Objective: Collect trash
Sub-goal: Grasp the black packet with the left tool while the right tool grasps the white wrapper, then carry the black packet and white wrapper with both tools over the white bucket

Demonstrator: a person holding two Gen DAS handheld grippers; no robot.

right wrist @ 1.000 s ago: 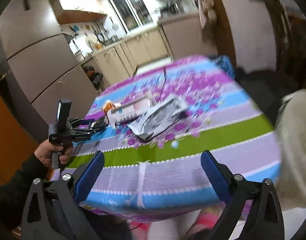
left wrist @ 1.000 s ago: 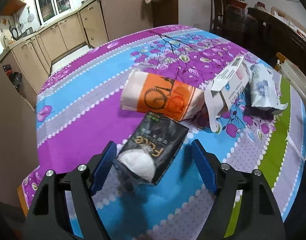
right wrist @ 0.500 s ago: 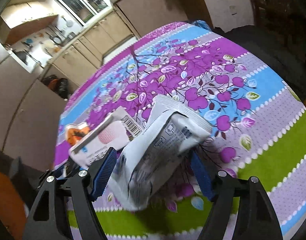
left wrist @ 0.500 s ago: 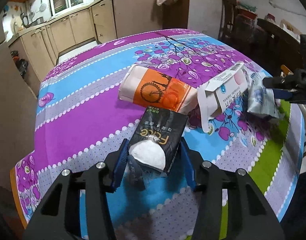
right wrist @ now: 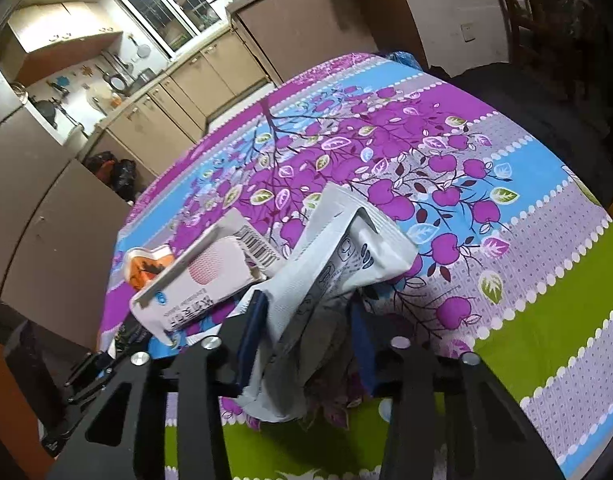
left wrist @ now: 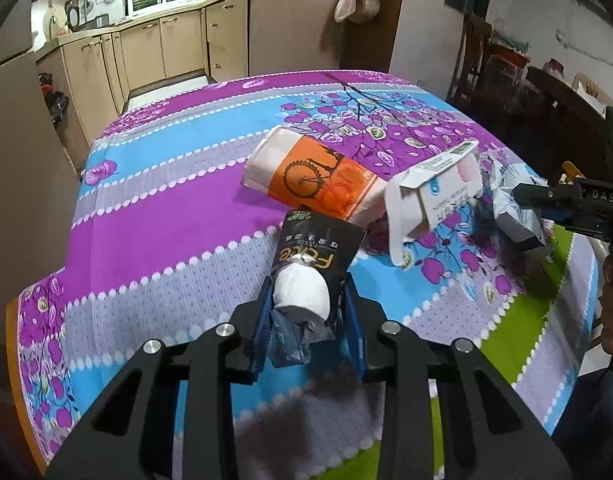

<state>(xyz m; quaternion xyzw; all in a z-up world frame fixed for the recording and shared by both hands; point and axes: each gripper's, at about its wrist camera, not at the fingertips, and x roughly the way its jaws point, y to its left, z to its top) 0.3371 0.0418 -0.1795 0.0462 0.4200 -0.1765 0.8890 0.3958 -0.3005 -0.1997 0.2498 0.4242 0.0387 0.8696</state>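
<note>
my left tongs (left wrist: 306, 312) are clenched on the black tissue pack (left wrist: 316, 258), right tongs (right wrist: 306, 332) on the white wrapper (right wrist: 334, 276); best lift both straight up so the open carton (left wrist: 430, 204) stays on the table (left wrist: 166, 208)

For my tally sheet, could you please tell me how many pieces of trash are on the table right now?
4: a black tissue pack in the left tongs, an orange bicycle-print pack behind it, a white carton beside that, and a white wrapper in the right tongs. Others may be hidden.
</note>
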